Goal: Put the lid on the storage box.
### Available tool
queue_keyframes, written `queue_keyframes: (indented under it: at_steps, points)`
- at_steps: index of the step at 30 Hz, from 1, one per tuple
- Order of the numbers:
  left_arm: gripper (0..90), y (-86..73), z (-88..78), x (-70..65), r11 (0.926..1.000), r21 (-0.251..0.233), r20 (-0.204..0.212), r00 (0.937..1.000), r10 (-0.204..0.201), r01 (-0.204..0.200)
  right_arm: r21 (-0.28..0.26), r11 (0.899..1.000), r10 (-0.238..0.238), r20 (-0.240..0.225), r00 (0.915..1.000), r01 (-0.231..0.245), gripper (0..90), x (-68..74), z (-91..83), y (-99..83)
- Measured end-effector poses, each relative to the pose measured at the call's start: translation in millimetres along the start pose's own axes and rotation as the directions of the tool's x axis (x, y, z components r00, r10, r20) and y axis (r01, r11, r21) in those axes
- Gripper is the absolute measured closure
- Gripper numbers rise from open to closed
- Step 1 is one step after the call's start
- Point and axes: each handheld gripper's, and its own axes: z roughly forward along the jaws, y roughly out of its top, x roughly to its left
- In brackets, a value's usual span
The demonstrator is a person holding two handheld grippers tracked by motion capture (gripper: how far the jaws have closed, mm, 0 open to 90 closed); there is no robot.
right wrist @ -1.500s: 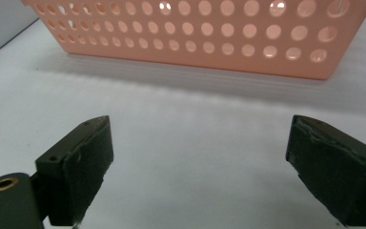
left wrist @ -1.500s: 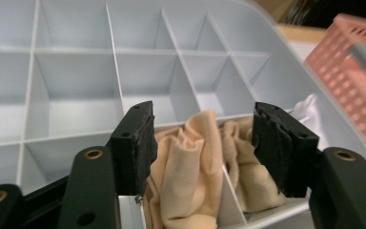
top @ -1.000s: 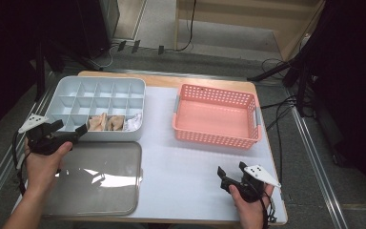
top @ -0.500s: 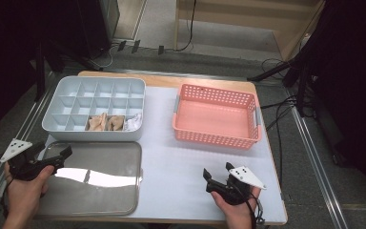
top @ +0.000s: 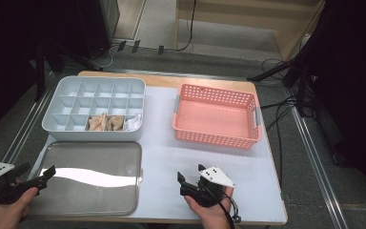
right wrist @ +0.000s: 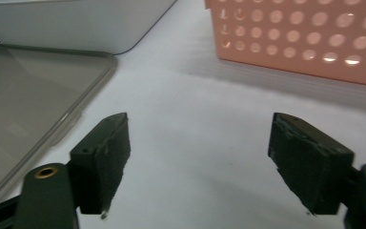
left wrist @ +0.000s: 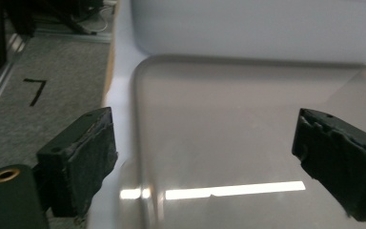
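Left claw [top: 43, 174] gapes over lid [top: 90, 176], beside organizer [top: 95, 107].

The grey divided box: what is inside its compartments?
In the grey divided box, three front compartments hold things: two beige pieces and a white crumpled one. The other compartments look empty. What lies under them is covered.

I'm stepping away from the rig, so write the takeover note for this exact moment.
Left gripper: open, holding nothing, jaws just closing a little, at the left edge of the clear lid.
Right gripper: open, holding nothing, jaws also narrowing, over bare table right of the lid.
Compartment box: uncovered, small items in its front row.
Pink basket: empty.
Done: nothing gripped.
Left: probably grip the lid and fit it.
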Motion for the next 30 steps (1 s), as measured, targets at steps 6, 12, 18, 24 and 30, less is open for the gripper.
queue_keyframes:
  at_steps: [6,12,18,24,30]
  points:
    - [17.4,-12.5,-8.4,8.7,0.9990,0.038,-0.013,0.9997,0.023,-0.022,0.001,1.000,-0.003,-0.083,0.9966,0.003,42.9,25.4,13.9,-1.4]
    - [29.5,-20.5,-6.7,5.7,0.9964,0.071,0.010,0.9989,0.046,-0.046,0.043,0.999,0.013,-0.185,0.9826,-0.005,57.4,48.7,32.3,-4.4]
    - [29.5,-21.1,-3.6,3.4,0.9965,0.077,-0.012,0.9993,0.036,-0.035,0.095,0.995,0.044,-0.226,0.9732,-0.023,60.4,66.5,51.8,-7.6]
    - [28.5,-17.3,-2.0,2.5,0.9953,0.096,-0.018,0.9997,0.014,-0.013,0.148,0.989,0.052,-0.242,0.9689,-0.016,56.8,80.3,66.6,-10.9]
    - [35.6,-16.6,-3.0,4.5,0.9956,0.093,-0.038,0.9992,-0.009,0.012,0.180,0.981,0.118,-0.224,0.9674,-0.078,56.1,82.8,76.6,-11.6]
